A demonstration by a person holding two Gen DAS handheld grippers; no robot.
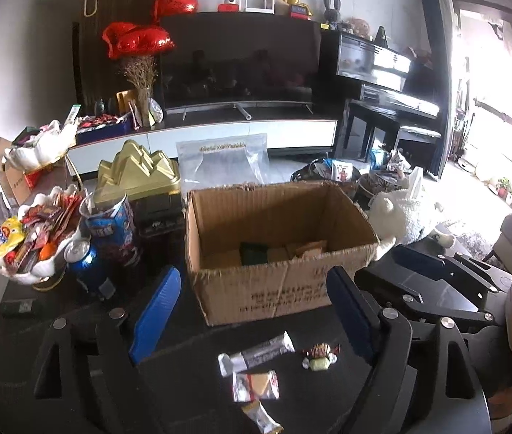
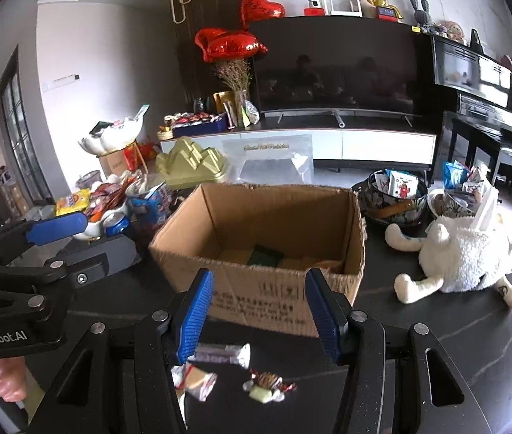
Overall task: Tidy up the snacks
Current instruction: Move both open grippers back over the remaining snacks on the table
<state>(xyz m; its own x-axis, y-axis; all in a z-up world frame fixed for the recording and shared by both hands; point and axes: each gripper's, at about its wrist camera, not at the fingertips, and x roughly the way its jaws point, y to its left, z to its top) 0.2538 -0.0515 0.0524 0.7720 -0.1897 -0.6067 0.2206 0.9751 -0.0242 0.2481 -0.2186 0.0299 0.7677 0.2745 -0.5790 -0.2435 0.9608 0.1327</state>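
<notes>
Snacks: partly sorted, by my reading. Box (image 1: 281, 238) stands open on the bench (image 1: 190, 379), just ahead of both tongs; a few items lie on its floor: one dark green packet (image 1: 254, 253) and some tan or orange ones, not identifiable.

Still loose on the bench, on the near side of the box:
- silver bar (image 1: 256, 352), lying between the left tongs' (image 1: 252, 322) pads, not touched
- brown-and-red candy (image 1: 319, 350) with a pale green candy (image 1: 319, 364) touching it, just inside the left tongs' right pad
- clear wrapper with a tan wafer (image 1: 256, 385), nearer the camera
- a further wrapper (image 1: 261, 417) at the bottom edge, cut off

Left tongs: wide open, empty. Right tongs (image 2: 259, 311): about half open, empty; the silver bar and both candies sit just below and between its pads in the right wrist view.

Judgement: early to middle stage. At least five loose pieces remain, and a heaped dish (image 1: 38, 242) and can (image 1: 87, 264) stand left of the left tongs; whether those belong to the job I cannot tell.

Writing:
- "GenRobot.AI" on the left tongs' body, right wrist view
- gold script on a clear bag (image 1: 223, 161) beyond the box: illegible
- printed lines on the box front: too blurred to read
- snack labels: unreadable
</notes>
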